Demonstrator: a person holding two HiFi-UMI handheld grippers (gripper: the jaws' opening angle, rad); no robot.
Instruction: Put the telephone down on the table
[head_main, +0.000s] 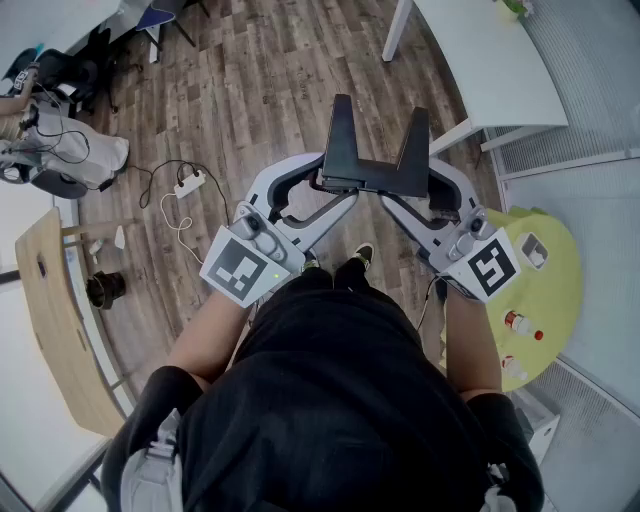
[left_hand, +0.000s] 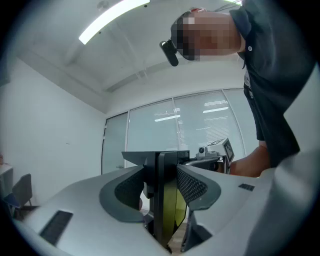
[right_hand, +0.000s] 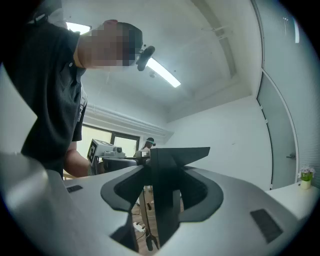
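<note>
The telephone (head_main: 372, 158), a black angular piece with two prongs pointing away from me, hangs in the air above the wooden floor. I hold it from both sides. My left gripper (head_main: 335, 192) grips its left end and my right gripper (head_main: 408, 196) its right end, both pointing level. In the left gripper view a black plate of the telephone (left_hand: 160, 172) stands edge-on between the two pads, where the left gripper (left_hand: 161, 194) is shut on it. The right gripper view shows the telephone (right_hand: 167, 160) the same way, clamped in the right gripper (right_hand: 162, 196).
A round yellow-green table (head_main: 562, 292) with a small white box (head_main: 533, 250) and a bottle (head_main: 520, 325) stands at my right. A white table (head_main: 480, 50) is at the far right, and a wooden bench (head_main: 50, 320) at the left. A power strip (head_main: 188, 184) with cable lies on the floor.
</note>
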